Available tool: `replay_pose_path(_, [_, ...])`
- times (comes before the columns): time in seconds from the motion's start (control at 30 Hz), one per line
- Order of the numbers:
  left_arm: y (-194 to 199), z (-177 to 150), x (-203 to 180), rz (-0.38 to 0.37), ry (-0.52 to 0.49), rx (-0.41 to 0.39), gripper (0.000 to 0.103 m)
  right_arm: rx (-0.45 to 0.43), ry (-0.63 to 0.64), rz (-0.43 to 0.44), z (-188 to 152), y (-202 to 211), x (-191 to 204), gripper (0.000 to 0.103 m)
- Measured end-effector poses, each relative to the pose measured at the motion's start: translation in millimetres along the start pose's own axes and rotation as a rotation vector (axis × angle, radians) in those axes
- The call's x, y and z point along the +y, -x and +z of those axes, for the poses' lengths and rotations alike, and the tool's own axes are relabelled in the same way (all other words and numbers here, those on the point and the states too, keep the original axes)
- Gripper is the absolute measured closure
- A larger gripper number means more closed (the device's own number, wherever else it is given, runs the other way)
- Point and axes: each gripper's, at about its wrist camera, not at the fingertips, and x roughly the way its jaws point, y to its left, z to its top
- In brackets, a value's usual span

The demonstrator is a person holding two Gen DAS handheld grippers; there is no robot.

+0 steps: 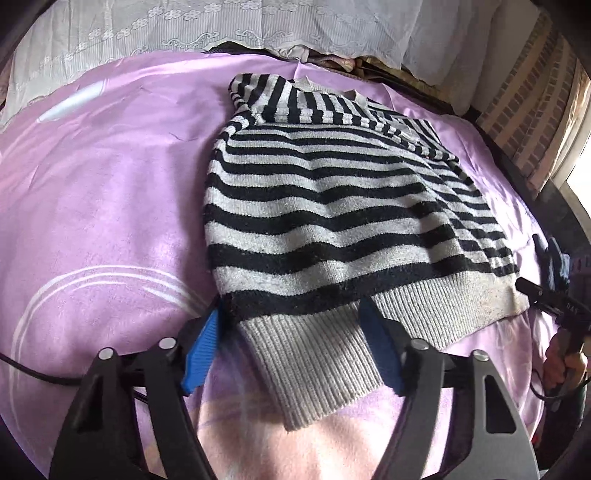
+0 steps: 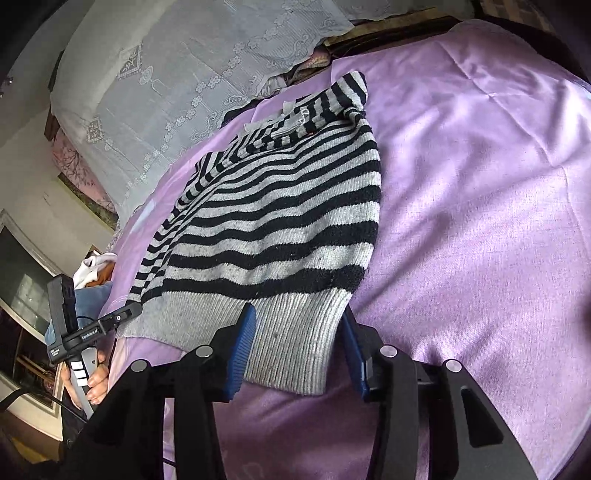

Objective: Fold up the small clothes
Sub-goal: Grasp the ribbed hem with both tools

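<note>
A small black-and-grey striped sweater lies on a purple bedsheet, sleeves folded in, collar far, grey ribbed hem near. My left gripper is open, its blue pads either side of the hem's left corner, which lies between the fingers. In the right wrist view the sweater lies ahead. My right gripper is open, its blue pads straddling the hem's right corner. The right gripper shows at the hem's far right in the left view; the left gripper shows at the hem's left edge in the right view.
White lace-covered pillows lie beyond the sweater at the head of the bed. A brick-patterned wall is at right. Blue and white items sit off the bed's left side. The purple sheet spreads wide to the sweater's right.
</note>
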Motion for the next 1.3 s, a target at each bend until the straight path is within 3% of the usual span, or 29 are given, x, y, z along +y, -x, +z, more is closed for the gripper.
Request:
replay_pose_path(0.1, [3,-3,3,-0.032,0.022,-0.009,0.039,0.007,0.024,-0.007,-2,0,4,0.057])
replay_pose_path(0.27, [-7,3,0,-0.004,0.012,0.001,0.035,0.005,0.016,0.003,1,-5,3,0.059])
replay_pose_path(0.3, [-7,4,-1,-0.004,0.012,0.002,0.035,0.001,0.004,0.0,2,-4,1,0.061])
replay_pose_path(0.37, [-4,2,-1,-0.018,0.015,0.0,0.039,-0.003,-0.016,0.004,1,-3,-3,0.078])
replay_pose_path(0.43, [-2,-1,0,-0.035,0.016,-0.002,0.057,0.006,-0.028,0.018,-1,-4,-4,0.088])
replay_pose_path(0.5, [-1,-3,-1,-0.068,0.009,0.005,0.07,0.012,-0.017,0.011,-2,-6,-1,0.088])
replay_pose_path(0.53, [-2,-3,-1,-0.072,0.007,0.007,0.07,0.019,-0.017,0.012,-2,-7,-1,0.088])
replay_pose_path(0.7, [-8,0,-4,-0.065,-0.004,0.005,0.056,0.034,-0.05,0.053,0,-9,-9,0.087])
replay_pose_path(0.83, [-9,0,-14,-0.022,-0.037,0.006,0.055,0.028,-0.033,0.03,-1,-8,-5,0.087])
replay_pose_path(1.03, [-8,0,-22,0.052,-0.047,-0.014,0.081,0.0,0.023,-0.033,-3,-6,8,0.092])
replay_pose_path(1.3, [-7,-4,-34,0.133,-0.105,-0.042,0.087,0.021,0.011,-0.028,-2,-9,2,0.091])
